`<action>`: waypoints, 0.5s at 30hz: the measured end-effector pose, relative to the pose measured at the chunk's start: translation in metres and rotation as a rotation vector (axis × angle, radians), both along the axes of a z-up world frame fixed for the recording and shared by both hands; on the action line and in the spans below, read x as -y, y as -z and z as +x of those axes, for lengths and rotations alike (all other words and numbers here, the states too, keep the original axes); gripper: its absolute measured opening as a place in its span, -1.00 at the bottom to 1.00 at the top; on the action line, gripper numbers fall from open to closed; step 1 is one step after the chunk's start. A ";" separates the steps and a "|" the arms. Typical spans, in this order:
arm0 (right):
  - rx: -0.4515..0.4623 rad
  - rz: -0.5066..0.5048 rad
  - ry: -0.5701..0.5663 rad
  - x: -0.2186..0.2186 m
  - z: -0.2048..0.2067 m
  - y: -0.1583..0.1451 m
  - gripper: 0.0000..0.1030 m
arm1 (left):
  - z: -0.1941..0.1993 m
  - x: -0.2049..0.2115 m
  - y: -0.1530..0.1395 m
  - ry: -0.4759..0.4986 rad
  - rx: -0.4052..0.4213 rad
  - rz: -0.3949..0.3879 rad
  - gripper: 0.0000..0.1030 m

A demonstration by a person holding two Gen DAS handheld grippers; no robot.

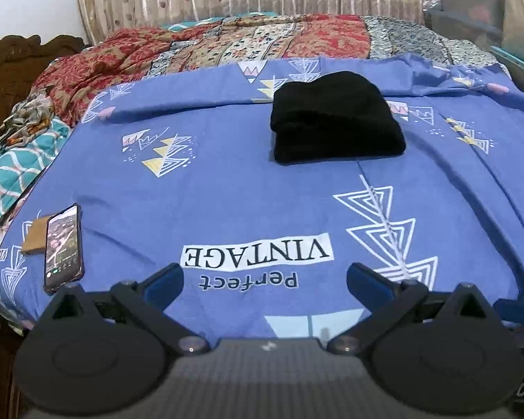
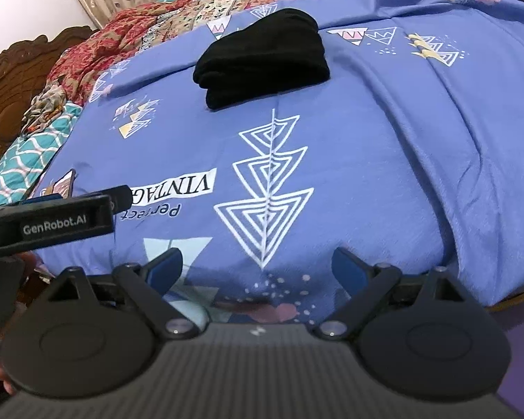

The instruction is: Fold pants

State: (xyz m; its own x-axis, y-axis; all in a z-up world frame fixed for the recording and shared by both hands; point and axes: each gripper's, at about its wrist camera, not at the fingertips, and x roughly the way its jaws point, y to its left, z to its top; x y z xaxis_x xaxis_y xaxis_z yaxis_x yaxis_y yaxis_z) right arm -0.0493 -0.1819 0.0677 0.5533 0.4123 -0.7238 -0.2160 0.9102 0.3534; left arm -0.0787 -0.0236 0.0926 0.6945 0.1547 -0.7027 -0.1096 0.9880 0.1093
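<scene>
Black and folded into a compact stack, the pants point(image 1: 337, 118) are lying well ahead of both grippers on the blue printed bedsheet point(image 1: 227, 181), looking finished. The left gripper point(image 1: 265, 279) and right gripper point(image 2: 256, 265) are hanging wide open and empty near the bed's edge, probably because nothing needs holding. A phone point(image 1: 63, 244) is resting left of the left gripper.

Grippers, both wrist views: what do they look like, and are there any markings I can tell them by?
Both look alike: the left gripper and right gripper have black angular linkage arms on round black discs, blue finger pads, and a grey ribbed body with a small white logo. Seen from the right wrist, the left unit's black side reads GenRobot.AI in white.
</scene>
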 end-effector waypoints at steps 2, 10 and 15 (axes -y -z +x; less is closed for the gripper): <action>0.011 -0.002 0.006 0.001 -0.001 -0.002 0.83 | 0.001 0.000 -0.002 0.010 0.003 -0.016 1.00; -0.005 0.017 0.070 0.009 0.003 0.002 0.83 | 0.006 0.005 0.003 0.025 -0.020 -0.026 1.00; 0.003 0.010 0.063 0.007 0.007 0.005 0.83 | 0.012 0.006 0.012 0.015 -0.041 0.007 1.00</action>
State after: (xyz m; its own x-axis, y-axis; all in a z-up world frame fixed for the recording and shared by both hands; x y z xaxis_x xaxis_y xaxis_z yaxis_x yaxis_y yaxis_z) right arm -0.0421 -0.1886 0.0625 0.5808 0.3834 -0.7182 -0.1594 0.9186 0.3615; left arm -0.0664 -0.0298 0.0810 0.6677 0.1495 -0.7293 -0.0902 0.9887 0.1201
